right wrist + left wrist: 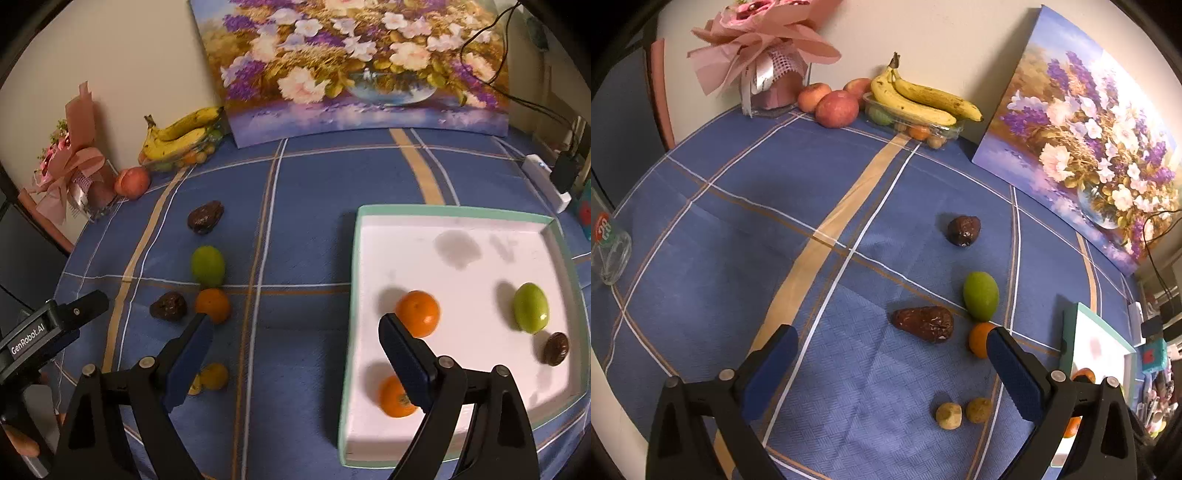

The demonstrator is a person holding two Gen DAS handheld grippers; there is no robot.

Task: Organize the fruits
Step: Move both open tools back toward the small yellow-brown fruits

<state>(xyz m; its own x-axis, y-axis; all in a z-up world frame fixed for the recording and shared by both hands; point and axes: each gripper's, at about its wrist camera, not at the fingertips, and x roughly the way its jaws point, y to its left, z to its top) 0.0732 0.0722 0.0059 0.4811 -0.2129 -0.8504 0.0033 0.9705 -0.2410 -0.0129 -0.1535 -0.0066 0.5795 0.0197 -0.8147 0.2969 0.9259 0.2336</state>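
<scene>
blue tablecloth; both grippers wide open, empty; only right view shows tray's inside

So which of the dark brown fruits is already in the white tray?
The small round one at the tray's right edge, beside the green fruit. The other two lie out on the blue cloth to the left.

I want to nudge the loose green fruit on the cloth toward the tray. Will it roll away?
The green fruit looks smooth and egg-shaped, so a push would probably make it roll, likely in a wobbling curve. It lies right beside the orange, which a nudge may also set rolling. The flat tablecloth offers little to stop either.
</scene>
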